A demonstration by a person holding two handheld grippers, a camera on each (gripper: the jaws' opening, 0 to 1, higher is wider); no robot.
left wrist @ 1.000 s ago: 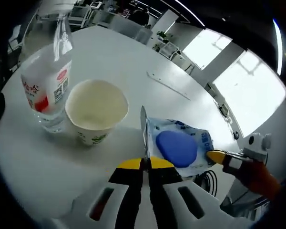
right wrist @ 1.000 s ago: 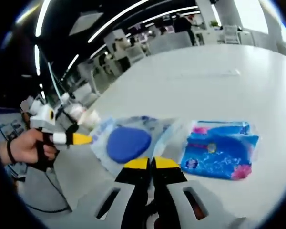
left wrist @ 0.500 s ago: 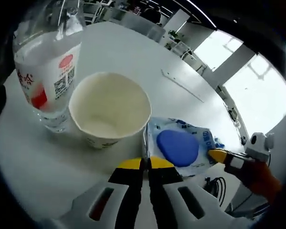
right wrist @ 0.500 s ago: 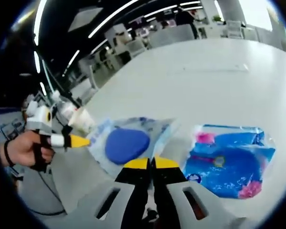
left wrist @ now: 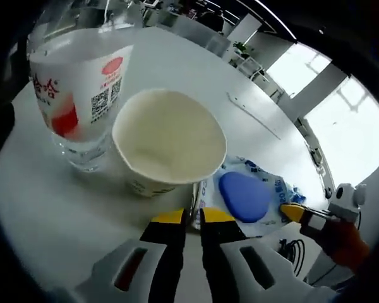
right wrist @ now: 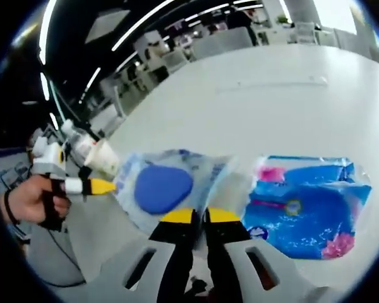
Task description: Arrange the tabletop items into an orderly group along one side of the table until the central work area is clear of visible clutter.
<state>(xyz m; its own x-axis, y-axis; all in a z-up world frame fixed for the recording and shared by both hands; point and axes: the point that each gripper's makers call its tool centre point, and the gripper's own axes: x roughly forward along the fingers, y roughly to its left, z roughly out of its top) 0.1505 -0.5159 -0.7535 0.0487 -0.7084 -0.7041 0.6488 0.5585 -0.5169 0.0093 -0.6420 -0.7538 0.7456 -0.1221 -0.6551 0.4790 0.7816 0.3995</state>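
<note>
White table carries everything. The sponge pack, clear wrap around a blue pad, lies at its near edge, pinched on opposite sides by both grippers: the left gripper and the right gripper each have jaws closed on its film. A paper cup touches the pack; a bottle stands just beyond the cup. A blue packet lies just beside the pack.
</note>
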